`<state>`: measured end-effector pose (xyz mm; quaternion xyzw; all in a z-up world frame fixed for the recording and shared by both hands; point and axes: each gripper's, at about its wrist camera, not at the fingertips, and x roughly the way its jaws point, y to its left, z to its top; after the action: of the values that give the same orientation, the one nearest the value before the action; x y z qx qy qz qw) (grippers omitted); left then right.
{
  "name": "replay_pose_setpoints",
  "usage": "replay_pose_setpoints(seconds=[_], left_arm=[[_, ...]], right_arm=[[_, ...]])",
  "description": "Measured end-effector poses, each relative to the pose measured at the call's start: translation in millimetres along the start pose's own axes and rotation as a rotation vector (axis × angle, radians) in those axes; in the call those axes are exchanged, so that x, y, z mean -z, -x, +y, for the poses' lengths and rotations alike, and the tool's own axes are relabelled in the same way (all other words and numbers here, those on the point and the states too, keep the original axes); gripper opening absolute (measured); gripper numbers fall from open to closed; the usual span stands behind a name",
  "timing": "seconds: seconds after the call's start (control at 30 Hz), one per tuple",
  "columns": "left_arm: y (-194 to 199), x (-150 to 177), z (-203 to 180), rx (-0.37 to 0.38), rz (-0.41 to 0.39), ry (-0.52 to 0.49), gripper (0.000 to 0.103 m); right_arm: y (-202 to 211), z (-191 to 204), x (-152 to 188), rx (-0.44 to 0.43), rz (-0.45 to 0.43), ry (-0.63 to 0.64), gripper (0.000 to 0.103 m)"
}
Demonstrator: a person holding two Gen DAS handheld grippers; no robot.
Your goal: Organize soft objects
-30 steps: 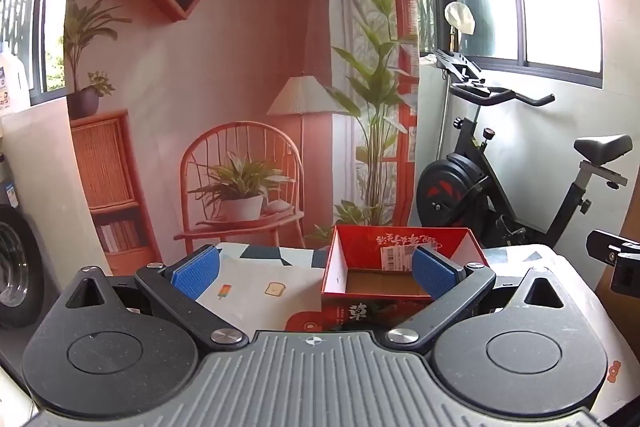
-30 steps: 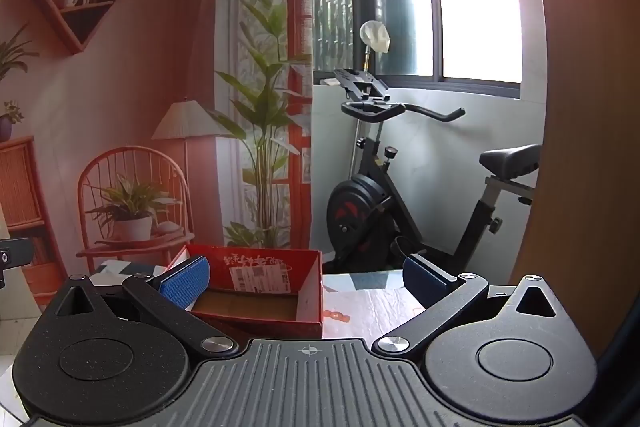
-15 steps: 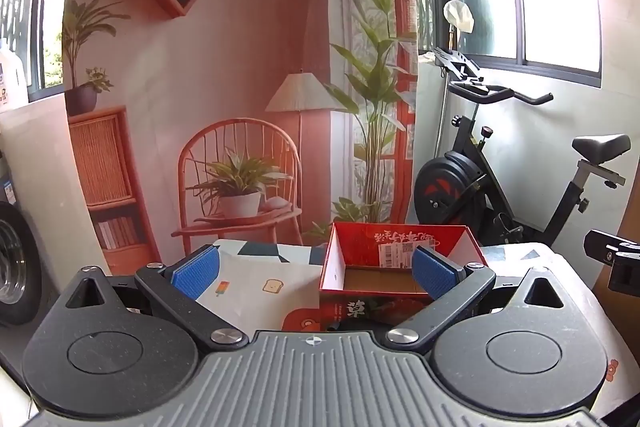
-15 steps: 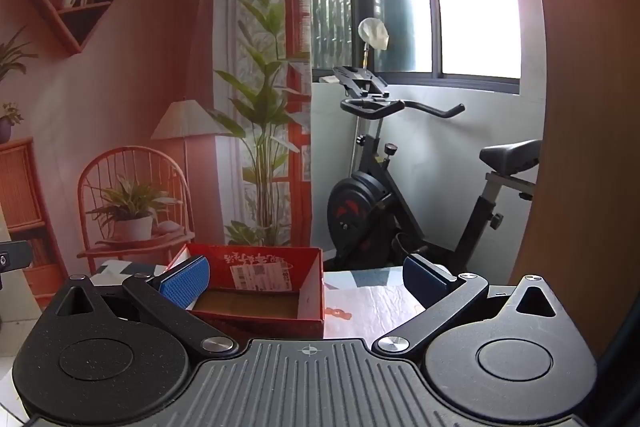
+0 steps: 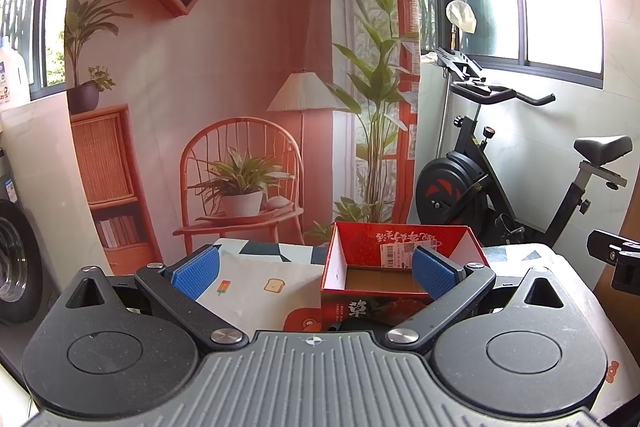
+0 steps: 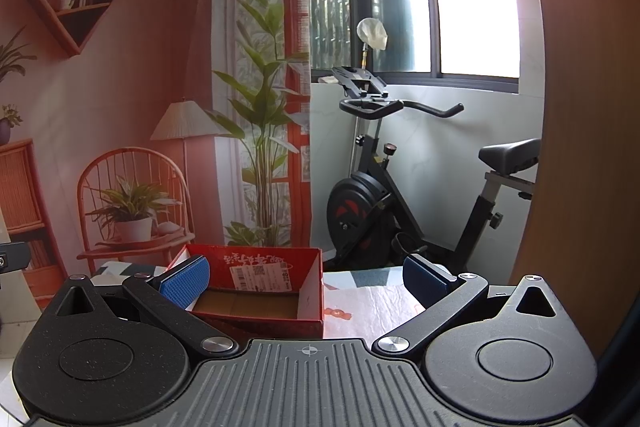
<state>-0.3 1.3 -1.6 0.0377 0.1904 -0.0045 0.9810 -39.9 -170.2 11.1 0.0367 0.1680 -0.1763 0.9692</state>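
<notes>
A red cardboard box [image 5: 384, 247] with an open top and a bare brown floor stands on a table covered by a patterned cloth [image 5: 256, 283]. The same red box [image 6: 264, 283] lies ahead and left in the right wrist view. My left gripper [image 5: 314, 273] is open above the table, its right pad in front of the box. My right gripper [image 6: 306, 281] is open too, its left pad overlapping the box's near left corner. Nothing is between either pair of fingers. No soft object shows in either view.
A printed backdrop [image 5: 240, 87] of a room hangs behind the table. An exercise bike [image 5: 500, 167] stands at the right under a window. A brown panel [image 6: 580, 127] fills the right edge of the right wrist view. Part of the other gripper [image 5: 616, 259] pokes in at right.
Both views have shifted only slightly; the box sits a touch lower and nearer in the left wrist view. Both grippers stay open.
</notes>
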Motion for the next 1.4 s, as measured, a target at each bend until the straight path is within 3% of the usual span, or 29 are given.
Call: replay_pose_setpoints(seconds=[1.4], left_arm=[[-0.7, -0.1, -0.1, -0.002, 0.011, 0.008, 0.103]], right_arm=[[1.0, -0.4, 0.4, -0.002, 0.001, -0.007, 0.103]])
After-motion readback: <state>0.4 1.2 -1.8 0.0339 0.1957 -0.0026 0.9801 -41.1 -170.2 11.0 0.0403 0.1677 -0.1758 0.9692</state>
